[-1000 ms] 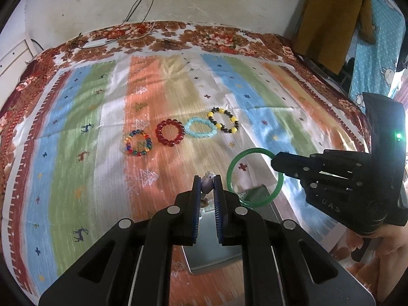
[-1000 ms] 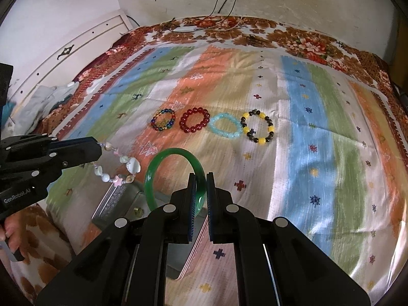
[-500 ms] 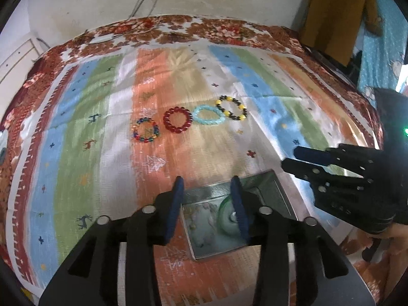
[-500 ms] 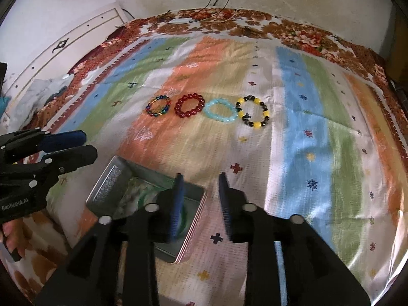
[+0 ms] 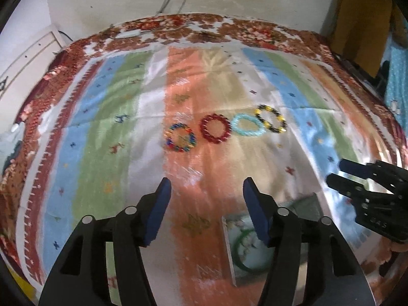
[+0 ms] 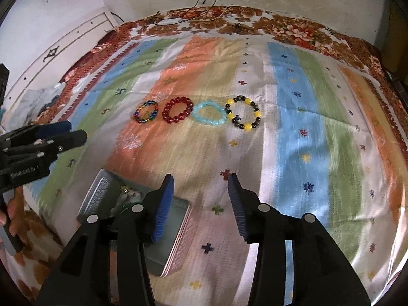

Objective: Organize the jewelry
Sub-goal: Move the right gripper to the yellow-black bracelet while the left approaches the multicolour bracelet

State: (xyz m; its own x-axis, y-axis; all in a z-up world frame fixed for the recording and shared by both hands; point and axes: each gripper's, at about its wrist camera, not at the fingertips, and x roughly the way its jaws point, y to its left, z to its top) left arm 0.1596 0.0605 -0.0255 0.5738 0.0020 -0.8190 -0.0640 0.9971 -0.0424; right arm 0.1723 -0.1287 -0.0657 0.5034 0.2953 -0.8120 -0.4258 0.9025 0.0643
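Step, judged: between picks. Left gripper (image 5: 205,193) and right gripper (image 6: 201,191) jaws opening, empty. Green bangle (image 5: 246,255) in tin (image 6: 176,229). Next, likely: multicoloured bracelet (image 6: 146,112) on bed.

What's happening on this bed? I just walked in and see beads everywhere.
A person is sorting jewelry with two handheld grippers. A green bangle and a pale shell-bead strand lie in the open metal tin. The left gripper and right gripper are both empty, jaws opening. Four beaded bracelets remain on the striped blanket: multicoloured, red, turquoise, black-and-yellow.
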